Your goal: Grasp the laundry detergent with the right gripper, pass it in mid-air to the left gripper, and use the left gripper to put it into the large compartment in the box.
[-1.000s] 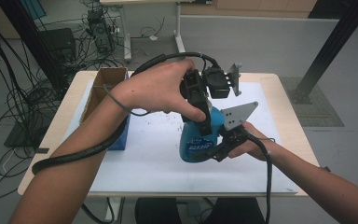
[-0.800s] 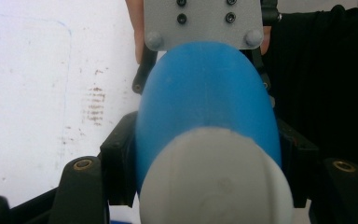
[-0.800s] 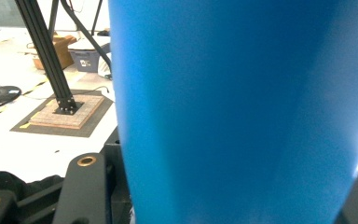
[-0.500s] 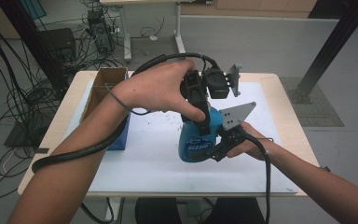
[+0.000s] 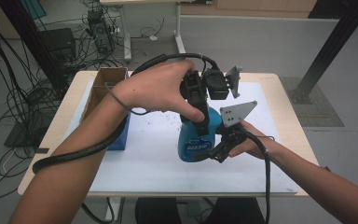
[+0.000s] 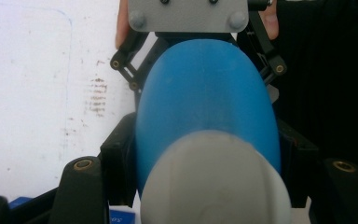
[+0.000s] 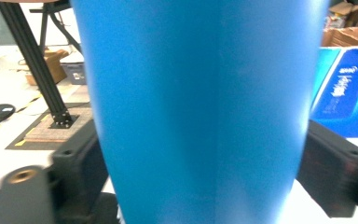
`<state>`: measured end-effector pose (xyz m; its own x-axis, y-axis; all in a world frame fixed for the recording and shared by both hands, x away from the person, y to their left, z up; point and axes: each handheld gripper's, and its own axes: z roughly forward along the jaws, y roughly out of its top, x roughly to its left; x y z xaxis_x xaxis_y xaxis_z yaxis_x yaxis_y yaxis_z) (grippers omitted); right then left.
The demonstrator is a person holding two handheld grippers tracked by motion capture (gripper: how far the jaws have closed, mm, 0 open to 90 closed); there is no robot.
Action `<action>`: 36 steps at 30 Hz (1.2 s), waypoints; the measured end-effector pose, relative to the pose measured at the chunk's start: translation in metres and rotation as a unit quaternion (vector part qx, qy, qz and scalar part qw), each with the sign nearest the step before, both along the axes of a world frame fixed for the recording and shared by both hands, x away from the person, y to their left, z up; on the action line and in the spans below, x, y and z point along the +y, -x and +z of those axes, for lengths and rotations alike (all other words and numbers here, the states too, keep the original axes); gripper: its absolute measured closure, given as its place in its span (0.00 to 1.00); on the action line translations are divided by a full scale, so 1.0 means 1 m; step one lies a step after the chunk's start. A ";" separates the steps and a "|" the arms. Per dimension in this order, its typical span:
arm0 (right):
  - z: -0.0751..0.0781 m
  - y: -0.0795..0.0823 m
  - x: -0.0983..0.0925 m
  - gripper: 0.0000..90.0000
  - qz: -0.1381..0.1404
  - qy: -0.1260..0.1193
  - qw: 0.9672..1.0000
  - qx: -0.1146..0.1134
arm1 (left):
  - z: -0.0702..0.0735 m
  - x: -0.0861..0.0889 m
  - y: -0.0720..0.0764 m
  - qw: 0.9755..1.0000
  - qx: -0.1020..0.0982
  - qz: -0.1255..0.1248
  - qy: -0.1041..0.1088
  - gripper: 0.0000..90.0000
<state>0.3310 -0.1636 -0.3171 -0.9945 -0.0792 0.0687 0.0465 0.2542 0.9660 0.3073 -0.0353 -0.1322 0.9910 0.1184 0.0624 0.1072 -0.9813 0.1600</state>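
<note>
High view: blue bottle (image 5: 196, 140) stands upright just right of centre on the white mat (image 5: 135, 158), long axis vertical, white cap (image 6: 214, 182) on top.

Left gripper (image 5: 196, 109) comes down on it from 12 o'clock, pointing straight down, and is pinching the upper body just under the cap. In the left gripper view the black jaws hug both flanks of the blue shoulder with no gap.

Right gripper (image 5: 216, 149) sits at the bottle's 3–4 o'clock, low and level, aimed across the body toward 9. Its jaws have just been opening. In the right gripper view the bottle wall sits between them, the pads (image 7: 335, 168) flanking it, apparently slack rather than pressing.

Key relation: the two grips are stacked along the bottle's axis, left high, right low, at right angles to each other. My read is that the left now carries the bottle. A straight pull-back toward 3 o'clock should clear the right. Any sideways drag risks tipping the base.

Cardboard box (image 5: 103, 88) and blue carton (image 5: 121, 135) sit at 9 o'clock, well apart.
</note>
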 end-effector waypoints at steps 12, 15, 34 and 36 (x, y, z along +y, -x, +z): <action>0.001 0.000 -0.003 0.00 0.004 0.000 1.000 -0.028 | 0.001 0.001 -0.002 1.000 -0.001 0.003 0.002 0.42; 0.000 -0.001 -0.005 0.00 0.002 0.003 1.000 -0.025 | 0.000 0.001 -0.002 1.000 -0.002 0.004 -0.001 0.42; -0.004 -0.009 -0.038 0.03 -0.040 0.136 0.990 0.002 | -0.004 0.002 -0.006 1.000 -0.005 0.020 -0.016 0.42; -0.006 -0.010 -0.042 0.03 -0.047 0.162 0.986 0.008 | -0.004 0.002 -0.007 1.000 -0.005 0.021 -0.017 0.42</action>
<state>0.3414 -0.2054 -0.3229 -0.9951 0.0415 0.0903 0.0983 0.5439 0.8334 0.3142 -0.0333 -0.1366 0.9844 0.1581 0.0769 0.1475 -0.9807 0.1281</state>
